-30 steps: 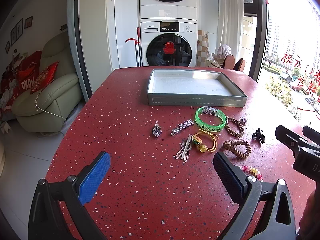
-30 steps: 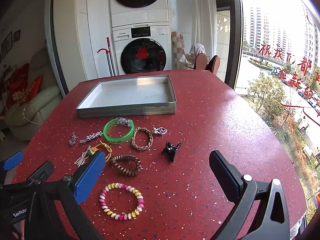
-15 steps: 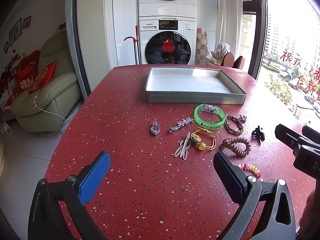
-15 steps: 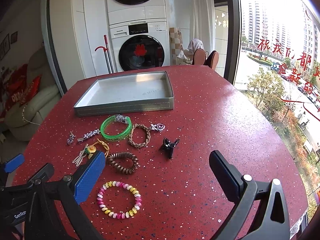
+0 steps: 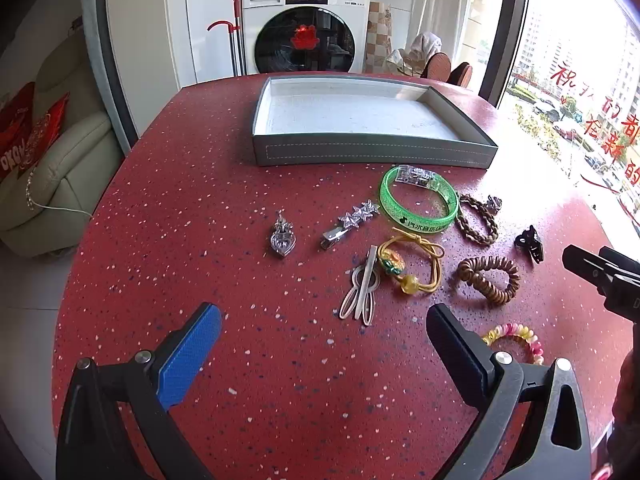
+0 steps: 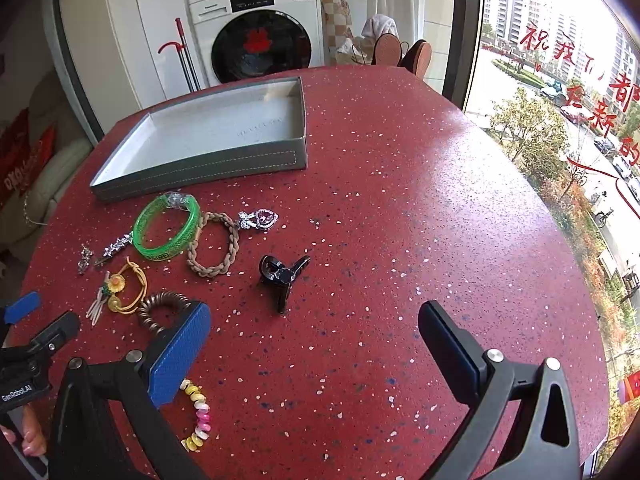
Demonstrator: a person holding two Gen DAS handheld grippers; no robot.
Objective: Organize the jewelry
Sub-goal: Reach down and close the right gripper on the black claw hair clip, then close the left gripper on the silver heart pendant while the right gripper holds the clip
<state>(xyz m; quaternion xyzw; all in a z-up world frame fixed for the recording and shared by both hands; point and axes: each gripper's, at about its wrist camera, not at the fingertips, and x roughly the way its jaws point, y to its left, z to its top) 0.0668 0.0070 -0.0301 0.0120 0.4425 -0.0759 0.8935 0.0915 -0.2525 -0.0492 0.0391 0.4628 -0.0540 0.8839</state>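
Setting: a lived-in flat, high up in a city block. Red speckled table (image 5: 200, 208) in the near ground. Beyond its far edge, a white front-loading washing machine (image 5: 305, 36) built into white cabinets, a red paper cutout stuck on its door. A red-handled mop (image 5: 236, 36) leans just left of it. Far left, a cream sofa (image 5: 60, 168) with red cushions (image 5: 24, 136). Far right, two brown chair backs (image 6: 400, 52), a cloth draped behind them. Right side is a tall window (image 6: 560, 80) with red Chinese characters pasted on the glass; outside, apartment towers, trees, and parked cars far below.
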